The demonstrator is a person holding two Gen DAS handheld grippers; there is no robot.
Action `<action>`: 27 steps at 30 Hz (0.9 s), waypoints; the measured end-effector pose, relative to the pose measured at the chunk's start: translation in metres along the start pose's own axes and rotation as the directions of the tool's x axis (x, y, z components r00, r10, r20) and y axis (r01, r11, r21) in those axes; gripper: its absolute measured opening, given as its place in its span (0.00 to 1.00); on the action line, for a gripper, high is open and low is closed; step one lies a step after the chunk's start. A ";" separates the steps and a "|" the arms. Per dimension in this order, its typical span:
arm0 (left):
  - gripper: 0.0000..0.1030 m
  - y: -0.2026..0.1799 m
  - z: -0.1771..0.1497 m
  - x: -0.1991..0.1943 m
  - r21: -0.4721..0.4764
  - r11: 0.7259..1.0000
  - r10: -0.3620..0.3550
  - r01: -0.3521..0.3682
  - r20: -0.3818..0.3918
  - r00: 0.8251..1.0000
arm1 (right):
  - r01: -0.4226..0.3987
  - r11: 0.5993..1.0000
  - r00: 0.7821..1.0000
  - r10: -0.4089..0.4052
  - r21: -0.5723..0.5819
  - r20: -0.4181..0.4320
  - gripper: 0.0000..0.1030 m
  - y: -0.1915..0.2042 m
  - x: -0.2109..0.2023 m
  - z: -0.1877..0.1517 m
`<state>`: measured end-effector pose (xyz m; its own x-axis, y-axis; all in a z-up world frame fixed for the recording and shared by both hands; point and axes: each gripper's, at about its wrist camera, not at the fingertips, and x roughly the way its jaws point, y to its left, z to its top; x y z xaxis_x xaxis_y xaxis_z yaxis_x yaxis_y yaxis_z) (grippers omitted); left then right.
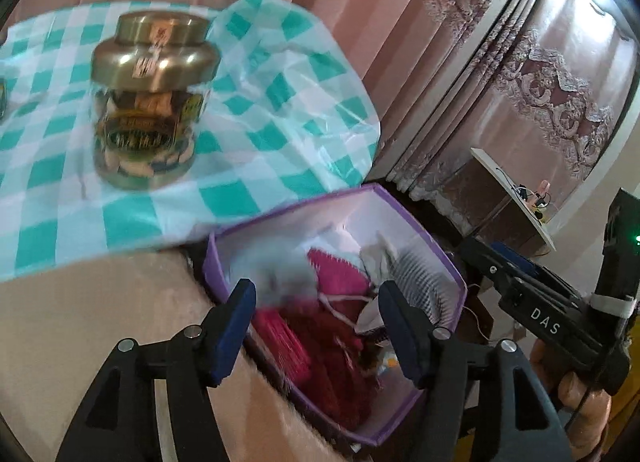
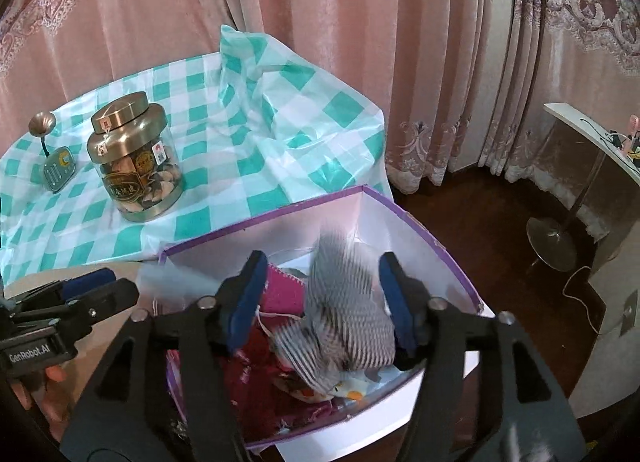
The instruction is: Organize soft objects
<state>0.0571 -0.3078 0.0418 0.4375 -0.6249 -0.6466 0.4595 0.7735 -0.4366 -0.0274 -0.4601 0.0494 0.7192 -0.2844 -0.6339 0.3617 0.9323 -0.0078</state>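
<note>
Both tools, left (image 1: 316, 326) and right (image 2: 320, 302), are hovering open over the nearly filled purple box (image 2: 420, 222), striped cloth (image 2: 344, 314) dropping inside.

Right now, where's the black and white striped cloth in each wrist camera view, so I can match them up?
Left wrist view: the black and white striped cloth lies lower centre-right, against the far right wall inside the purple-rimmed box.
Right wrist view: it fills the lower centre, blurred, between the open right gripper fingers, over the box.
Shared landmark: the gold-lidded glass jar on the teal checked tablecloth.
</note>
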 end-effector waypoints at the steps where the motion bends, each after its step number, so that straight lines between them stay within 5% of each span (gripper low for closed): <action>1: 0.65 0.001 -0.005 -0.002 -0.010 1.000 -0.008 0.008 -0.015 1.000 | 0.002 1.000 1.000 -0.002 0.003 -0.004 0.68 -0.002 -0.002 -0.003; 5: 0.68 -0.001 -0.028 -0.008 -0.027 1.000 -0.003 0.001 -0.072 0.997 | 0.006 1.000 1.000 -0.006 0.014 -0.011 0.77 -0.007 -0.017 -0.019; 14: 0.84 -0.010 -0.044 -0.007 0.015 0.999 0.053 -0.052 -0.102 0.993 | 0.014 1.000 0.999 -0.013 0.015 -0.043 0.79 -0.012 -0.029 -0.041; 27: 0.87 -0.004 -0.044 -0.008 -0.022 1.000 -0.005 0.002 -0.103 0.995 | 0.019 1.000 0.998 -0.019 0.012 -0.058 0.79 -0.009 -0.025 -0.045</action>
<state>0.0183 -0.3012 0.0208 0.3532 -0.6143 -0.7057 0.4434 0.7741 -0.4519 -0.0755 -0.4512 0.0307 0.6767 -0.2883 -0.6775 0.3827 0.9238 -0.0109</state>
